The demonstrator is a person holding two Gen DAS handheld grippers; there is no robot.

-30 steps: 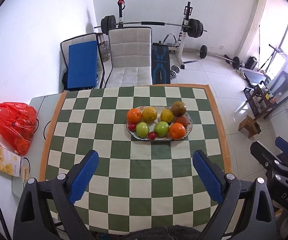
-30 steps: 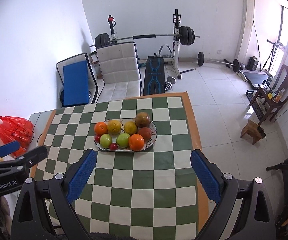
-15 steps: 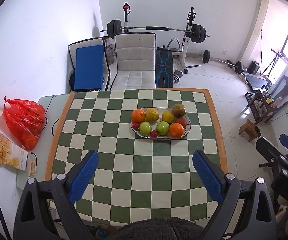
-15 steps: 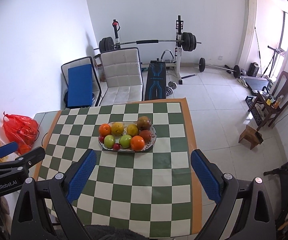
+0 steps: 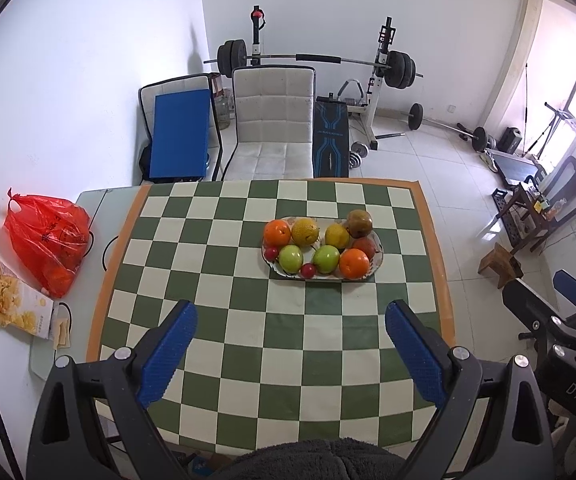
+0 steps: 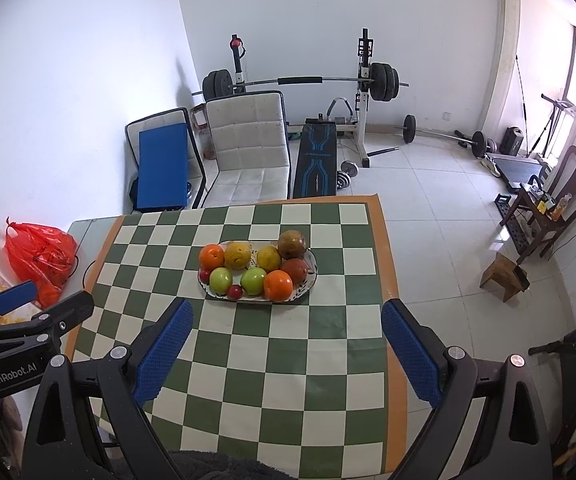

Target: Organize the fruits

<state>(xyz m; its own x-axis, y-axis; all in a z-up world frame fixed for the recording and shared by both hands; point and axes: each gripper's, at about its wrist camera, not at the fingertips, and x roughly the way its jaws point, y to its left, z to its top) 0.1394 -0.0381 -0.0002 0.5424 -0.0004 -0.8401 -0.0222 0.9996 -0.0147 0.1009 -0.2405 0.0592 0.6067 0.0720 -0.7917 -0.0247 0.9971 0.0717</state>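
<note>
An oval white plate stands on the green-and-white checkered table. It holds two oranges, two green apples, yellow fruits, brown-red fruits and small red ones. My left gripper hangs open well above the table's near half, nothing between its blue pads. My right gripper is open too, likewise empty and short of the plate. The left gripper's body shows at the right wrist view's left edge.
A red plastic bag and a snack box lie on a grey surface left of the table. Beyond the far edge stand a white padded chair, a blue panel and a barbell rack. A small wooden stool sits on the floor at right.
Both grippers have pulled back and risen, so the table and plate look smaller and more of the near table shows. Both stay open. The fruits have not moved.
</note>
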